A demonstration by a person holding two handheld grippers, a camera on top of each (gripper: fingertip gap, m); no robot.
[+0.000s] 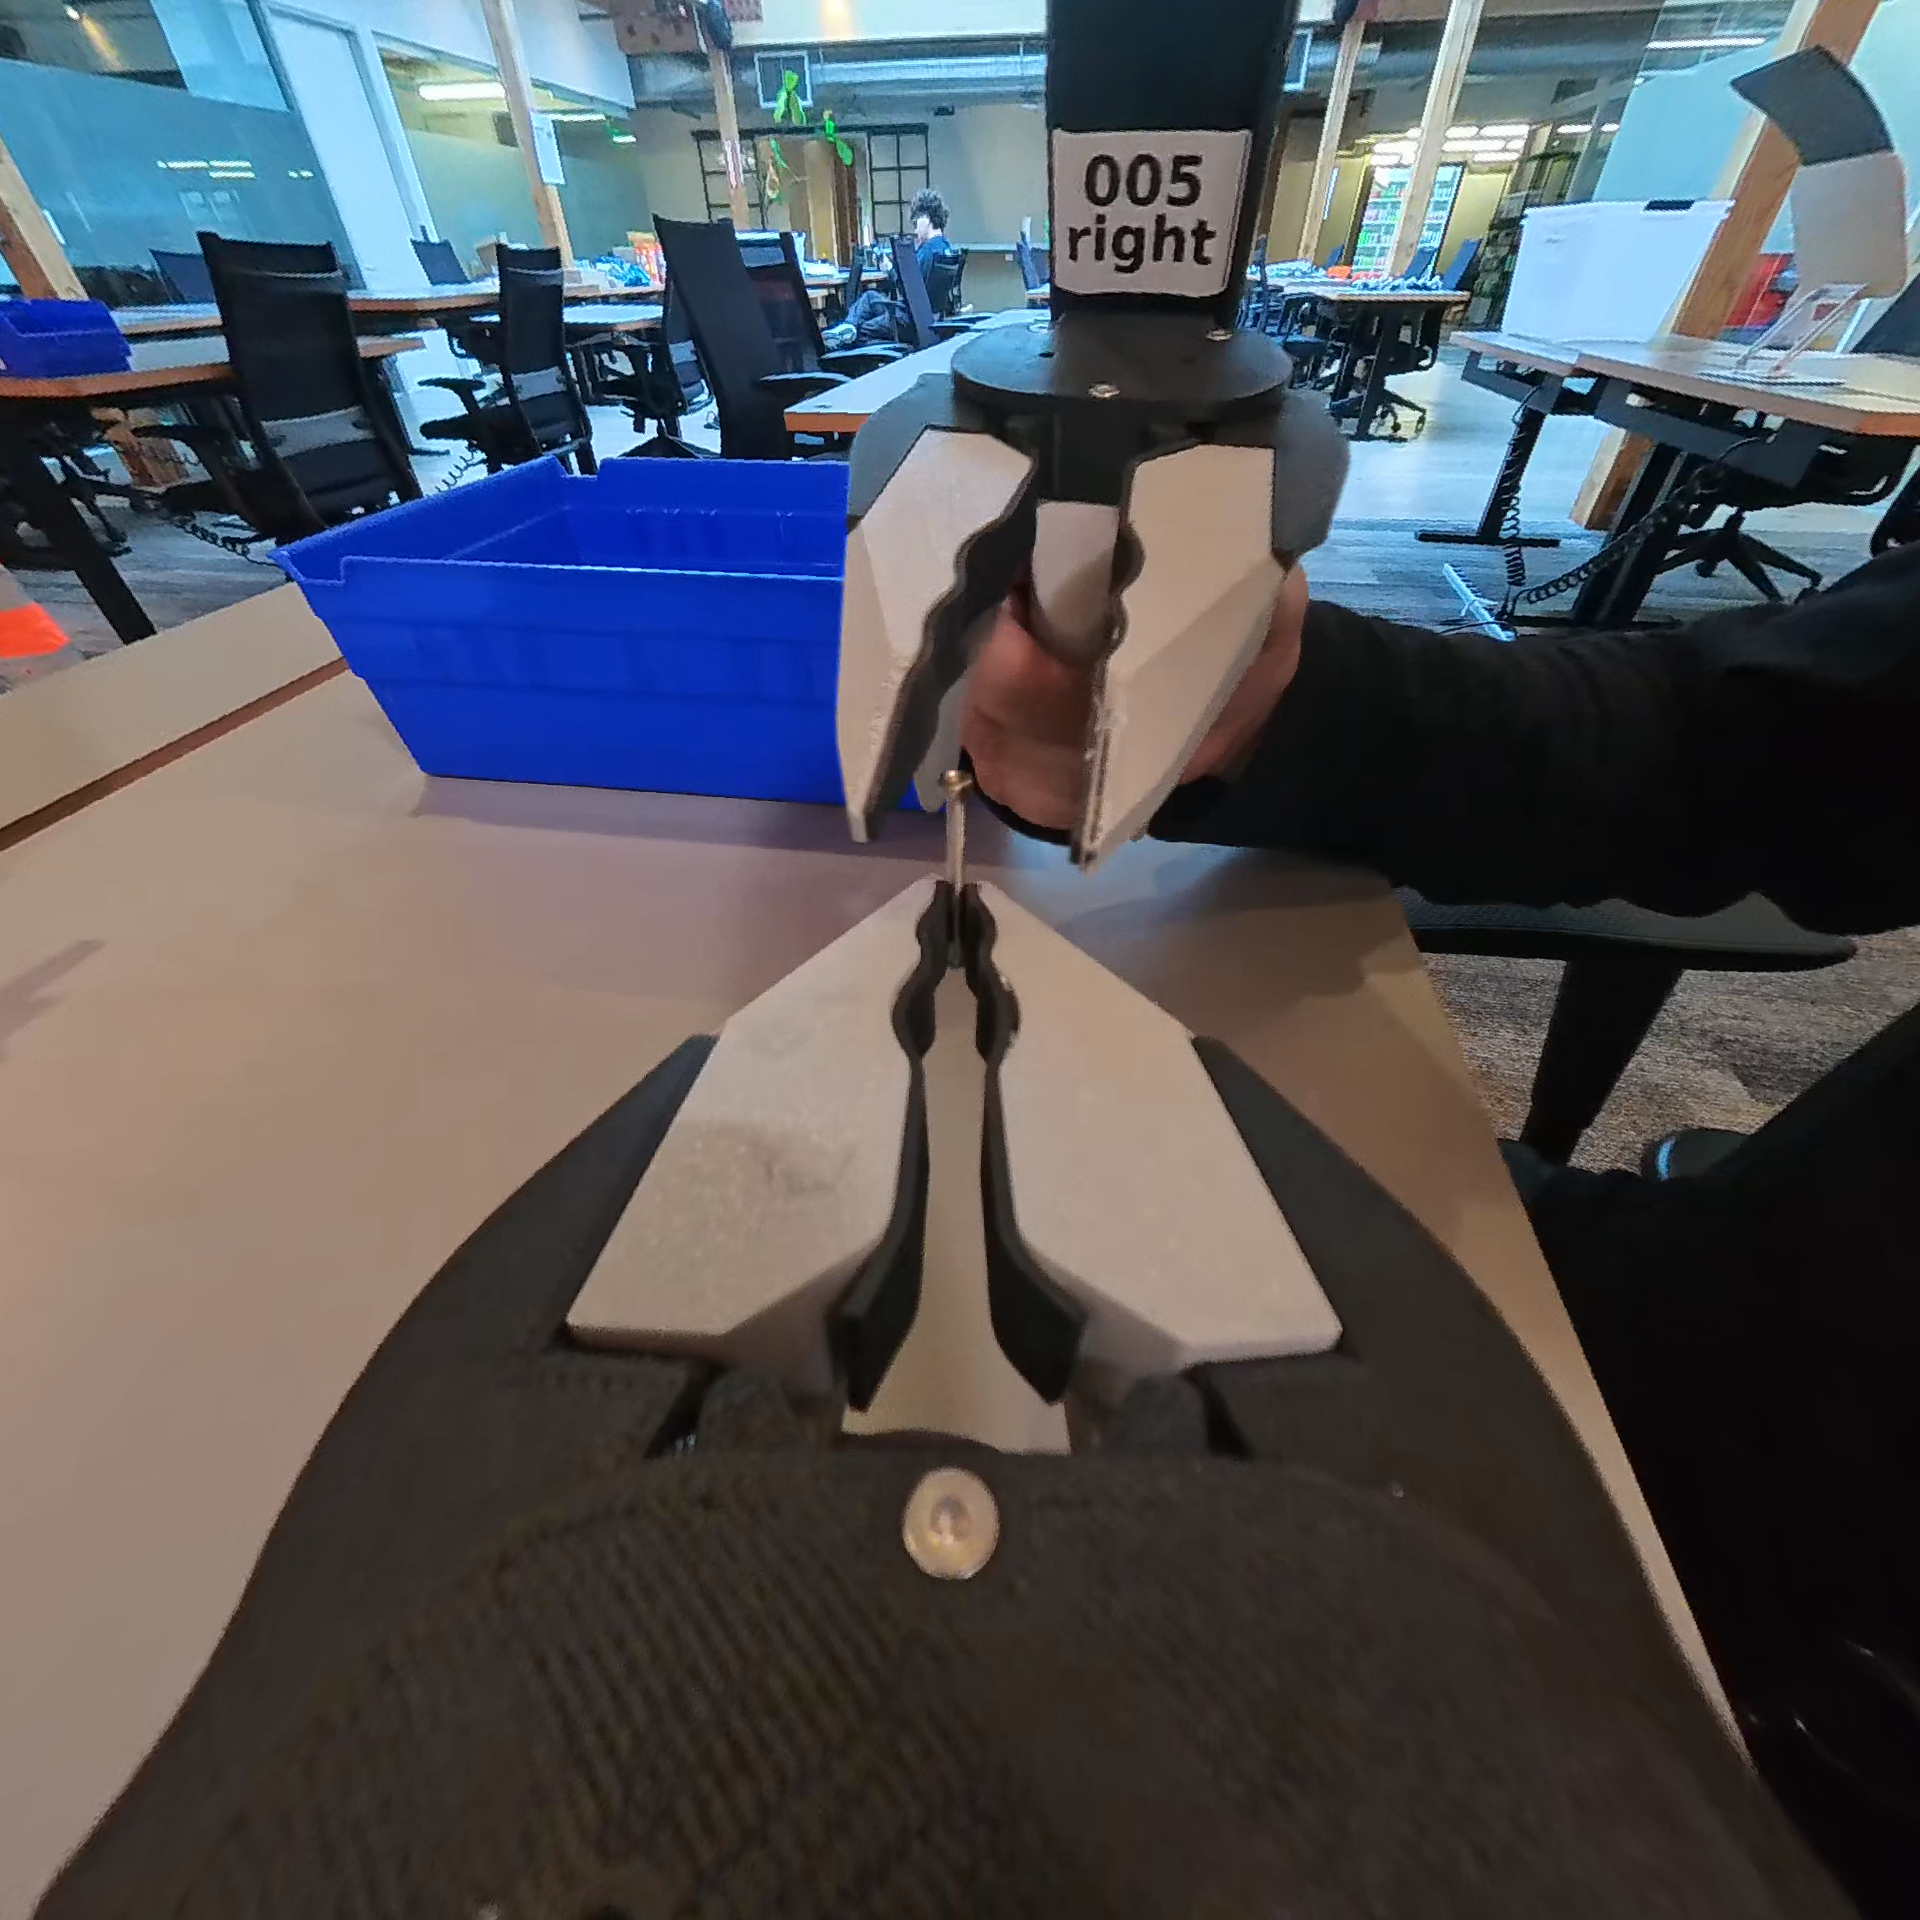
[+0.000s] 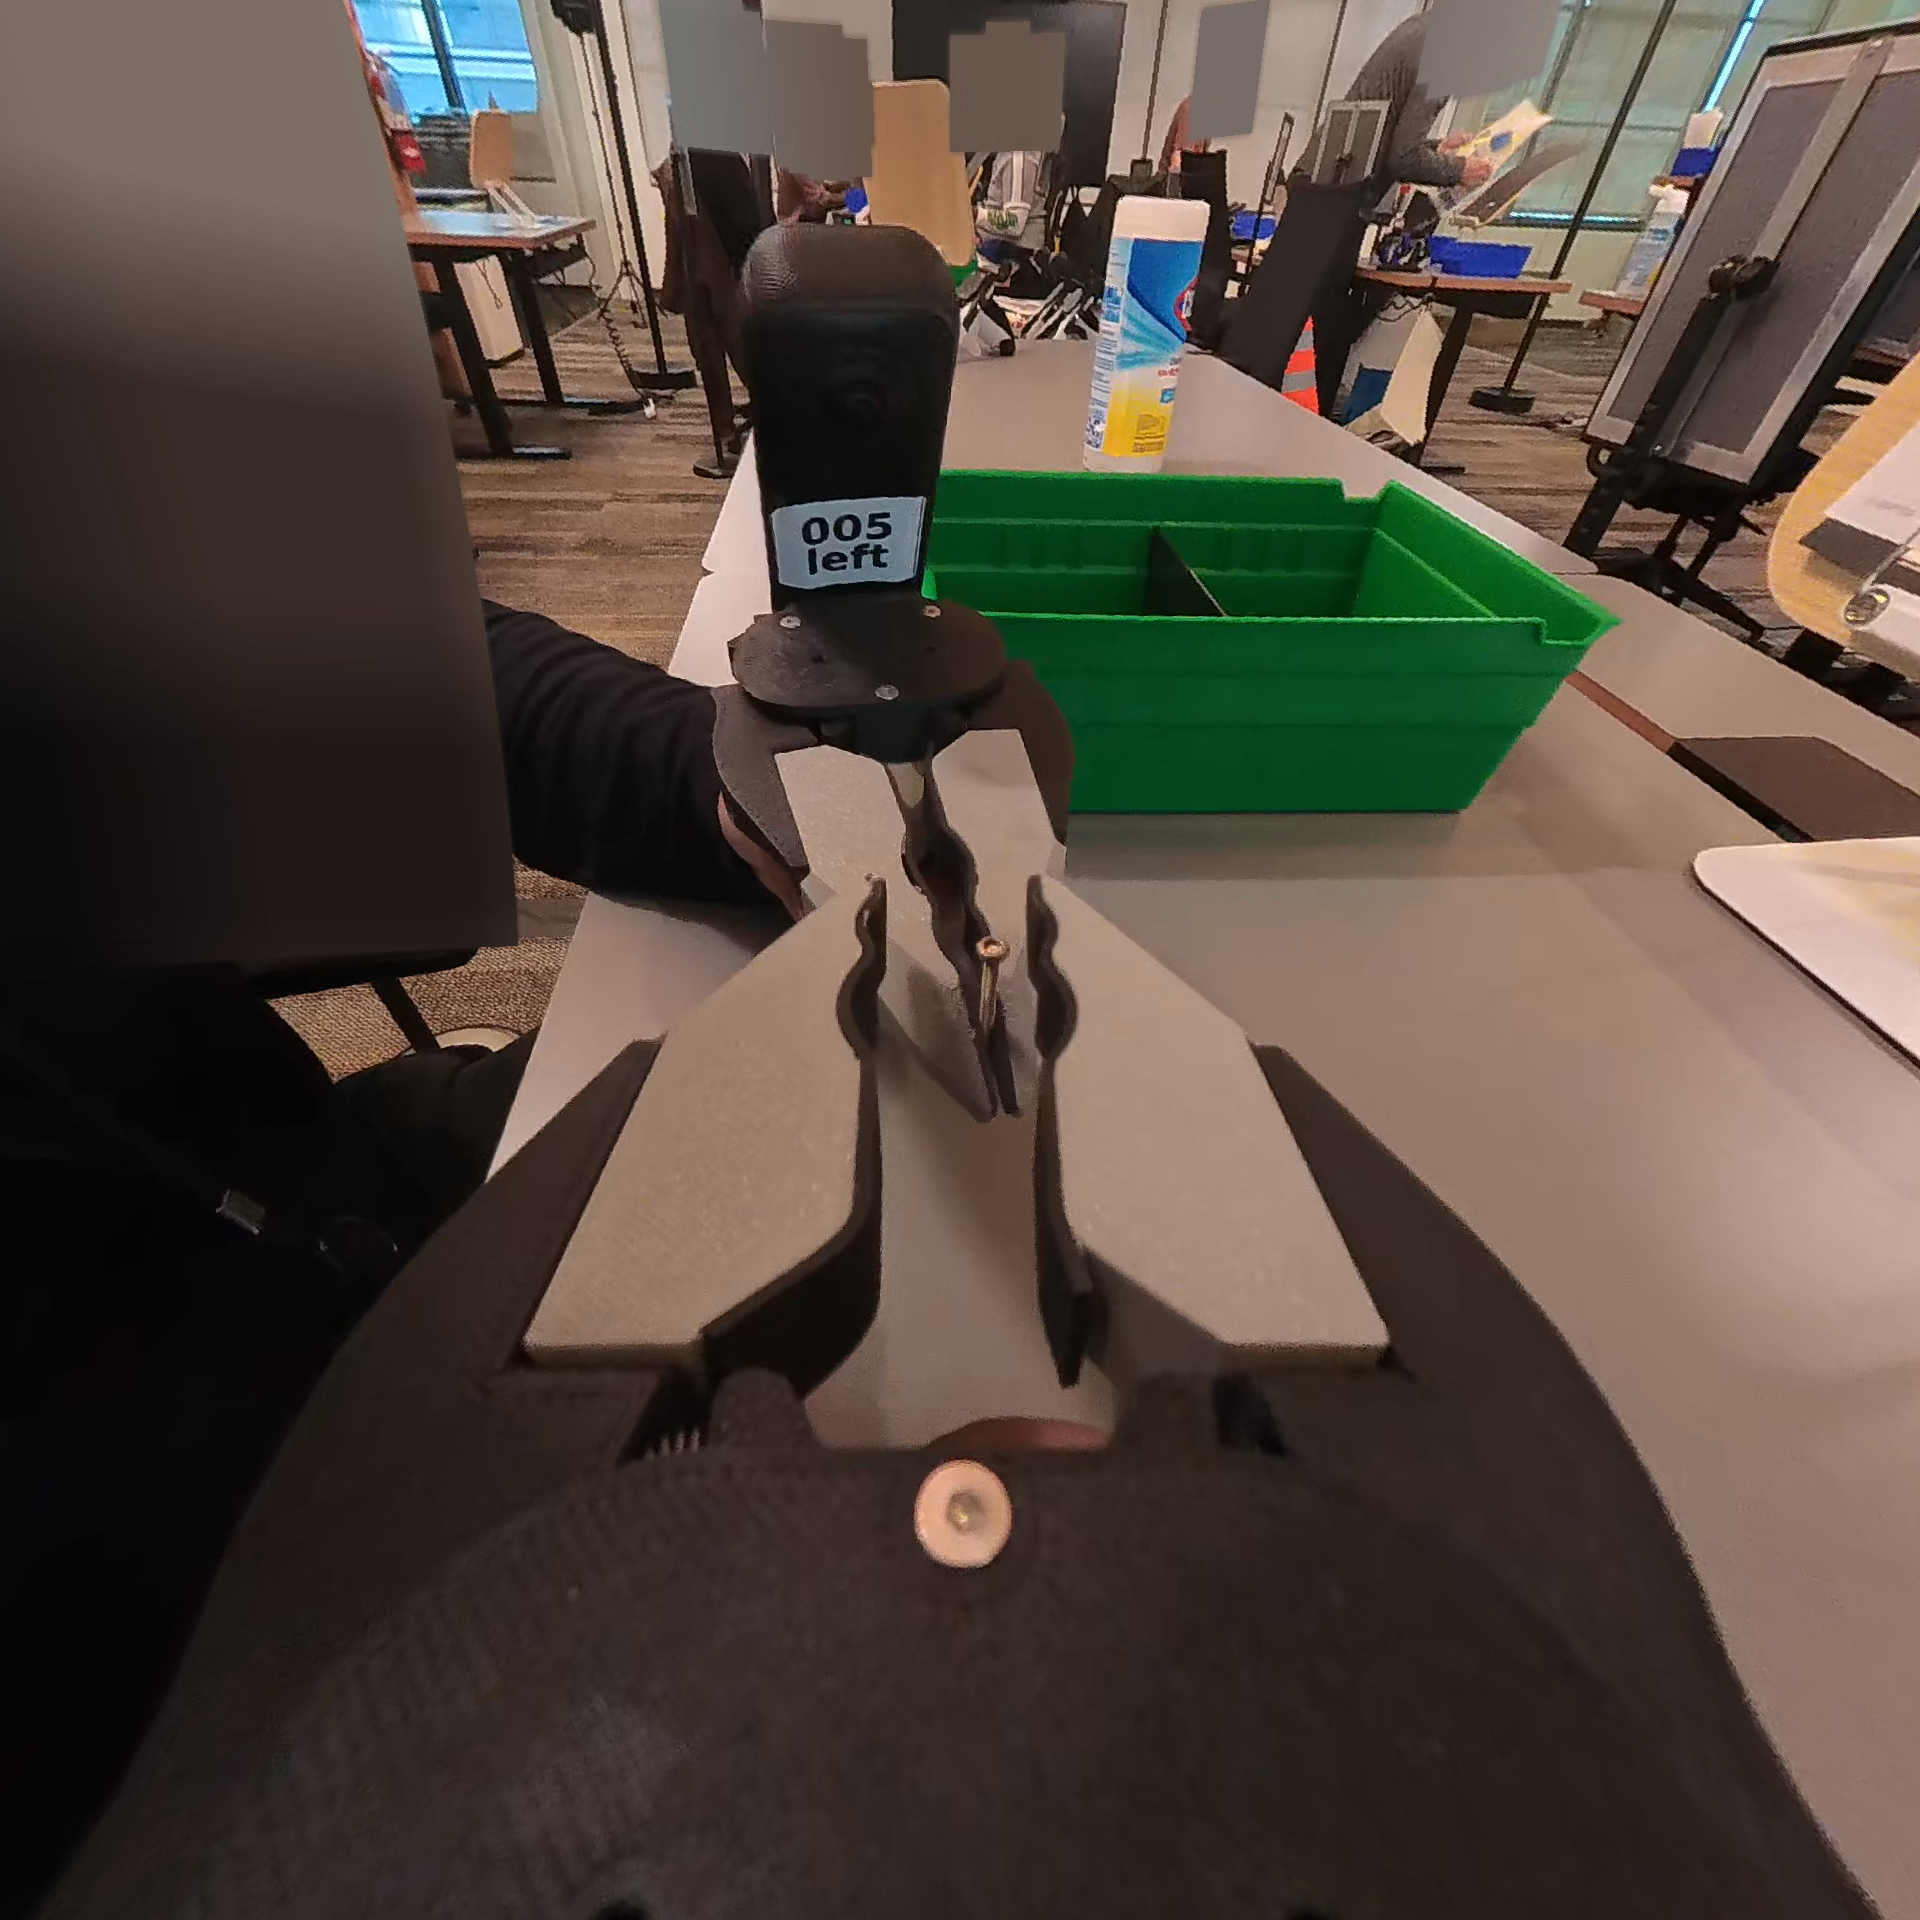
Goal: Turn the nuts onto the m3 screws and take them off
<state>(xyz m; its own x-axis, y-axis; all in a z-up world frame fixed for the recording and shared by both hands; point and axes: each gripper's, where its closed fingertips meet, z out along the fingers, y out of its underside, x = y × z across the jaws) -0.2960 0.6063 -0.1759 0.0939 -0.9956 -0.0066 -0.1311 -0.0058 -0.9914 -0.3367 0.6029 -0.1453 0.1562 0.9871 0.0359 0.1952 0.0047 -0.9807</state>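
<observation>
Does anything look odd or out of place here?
One thing: the screw pinched in the closed left gripper shows no nut, and none is visible on the table. The right gripper is open and empty around it. Nothing spilled or damaged.

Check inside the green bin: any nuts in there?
Green bin shows one black divider and bare upper walls. Its floor is hidden by the near wall, so nuts cannot be ruled out.
</observation>
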